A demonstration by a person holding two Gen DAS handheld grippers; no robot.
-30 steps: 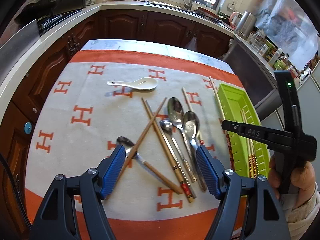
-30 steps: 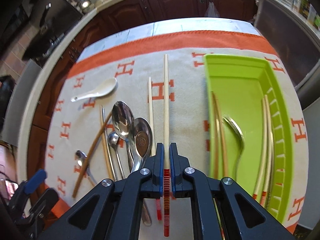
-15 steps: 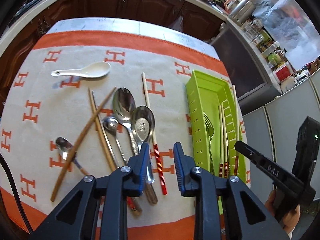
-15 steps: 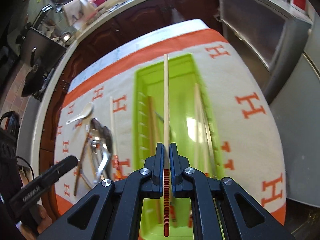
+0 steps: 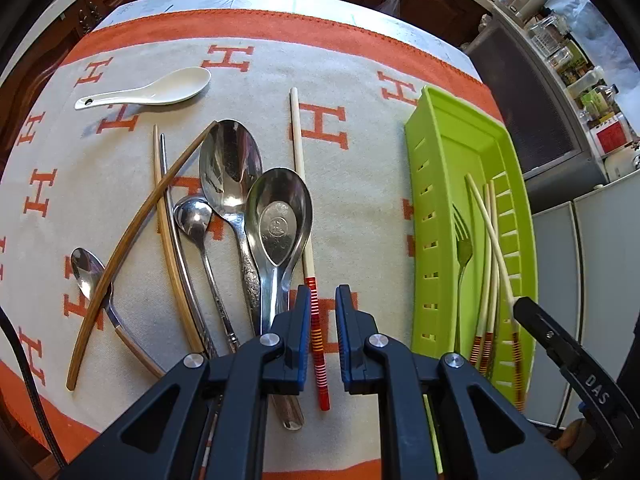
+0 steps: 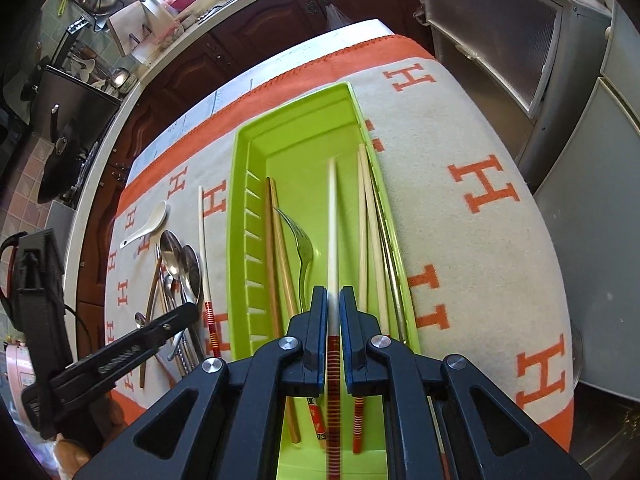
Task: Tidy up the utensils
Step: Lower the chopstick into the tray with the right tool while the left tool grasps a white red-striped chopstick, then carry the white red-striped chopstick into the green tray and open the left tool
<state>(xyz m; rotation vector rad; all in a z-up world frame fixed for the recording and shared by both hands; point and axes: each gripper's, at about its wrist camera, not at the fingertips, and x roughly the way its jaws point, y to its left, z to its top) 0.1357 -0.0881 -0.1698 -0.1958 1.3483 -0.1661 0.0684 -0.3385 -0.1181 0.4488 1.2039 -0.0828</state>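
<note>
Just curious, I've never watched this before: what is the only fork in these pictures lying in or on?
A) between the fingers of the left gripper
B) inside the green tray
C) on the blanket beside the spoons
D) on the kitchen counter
B: the fork lies on the floor of the green tray, among the chopsticks already sorted there.

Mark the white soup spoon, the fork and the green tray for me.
white soup spoon (image 5: 176,86), left wrist view, on its bowl.
fork (image 5: 463,240), left wrist view, at the base of its tines, inside the tray.
green tray (image 6: 240,216), right wrist view, on its left wall.
</note>
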